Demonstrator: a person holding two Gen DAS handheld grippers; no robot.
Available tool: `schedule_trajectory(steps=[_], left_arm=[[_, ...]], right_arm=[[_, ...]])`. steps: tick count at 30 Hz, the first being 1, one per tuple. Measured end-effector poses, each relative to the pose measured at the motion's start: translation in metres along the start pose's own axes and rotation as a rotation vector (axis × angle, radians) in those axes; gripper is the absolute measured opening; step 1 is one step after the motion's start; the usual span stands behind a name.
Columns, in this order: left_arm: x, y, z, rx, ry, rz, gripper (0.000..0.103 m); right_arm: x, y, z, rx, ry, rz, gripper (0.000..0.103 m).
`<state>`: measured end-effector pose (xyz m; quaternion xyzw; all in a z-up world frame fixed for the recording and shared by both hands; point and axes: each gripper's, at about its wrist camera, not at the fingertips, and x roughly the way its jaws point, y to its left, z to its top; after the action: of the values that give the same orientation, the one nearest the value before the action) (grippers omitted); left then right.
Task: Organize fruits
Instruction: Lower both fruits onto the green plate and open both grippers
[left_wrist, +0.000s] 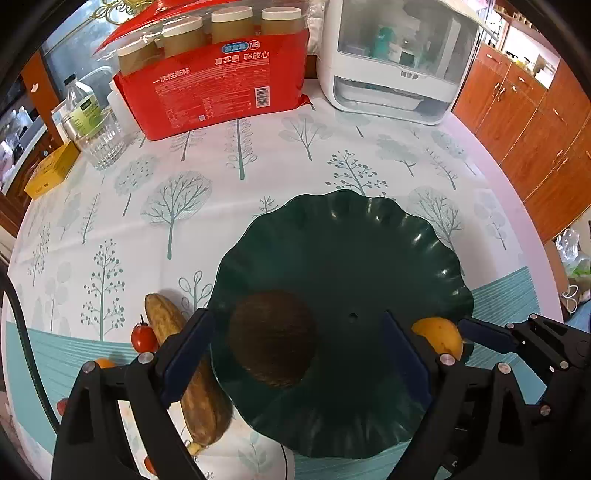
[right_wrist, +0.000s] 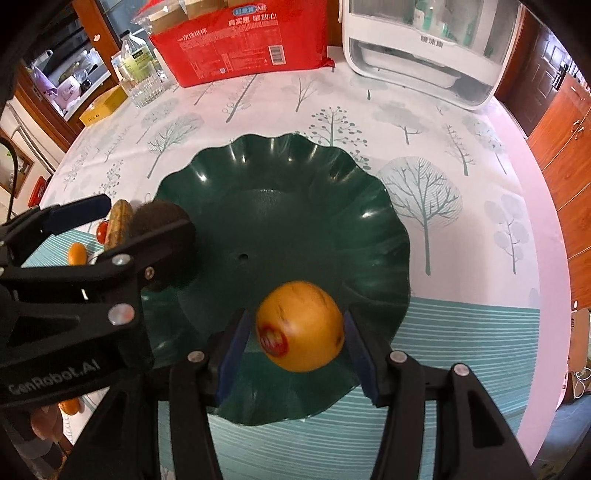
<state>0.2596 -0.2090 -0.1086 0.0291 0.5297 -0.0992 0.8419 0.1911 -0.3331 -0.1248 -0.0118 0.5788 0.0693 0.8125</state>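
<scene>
Fruit placement status: the left gripper hangs over the dark green scalloped plastic dish, jaws spread wide and released. A brown fuzzy round fruit sits in the dish between the blue pads, nearer the left-hand pad, with clear gaps on both sides; neither pad presses on it.

The right gripper points down over the near side of the same dish. A round orange fruit with a red sticker lies between its blue pads. The right-hand pad appears to touch the fruit; a narrow gap shows at the left-hand pad. Whether the fruit is clamped cannot be determined; its outline is slightly blurred.

Items outside the dish, on the tree-patterned tablecloth, left of the left gripper:
- a brown-speckled elongated fruit, lying along the dish rim, partly behind the left-hand finger;
- a small red tomato, just beside that fruit;
- a small orange fruit, farther left.

Beyond both grippers, at the far table edge, stand a red pack of paper cups and a white appliance with a clear hood.
</scene>
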Motion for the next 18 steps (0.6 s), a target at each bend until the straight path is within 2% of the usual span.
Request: schedule_trajectory(steps=[18], left_arm=[[-0.04,0.01,-0.011,-0.006,-0.047,-0.005,0.091]], right_arm=[[-0.04,0.013,-0.006,0.012,-0.077,0.015,0.054]])
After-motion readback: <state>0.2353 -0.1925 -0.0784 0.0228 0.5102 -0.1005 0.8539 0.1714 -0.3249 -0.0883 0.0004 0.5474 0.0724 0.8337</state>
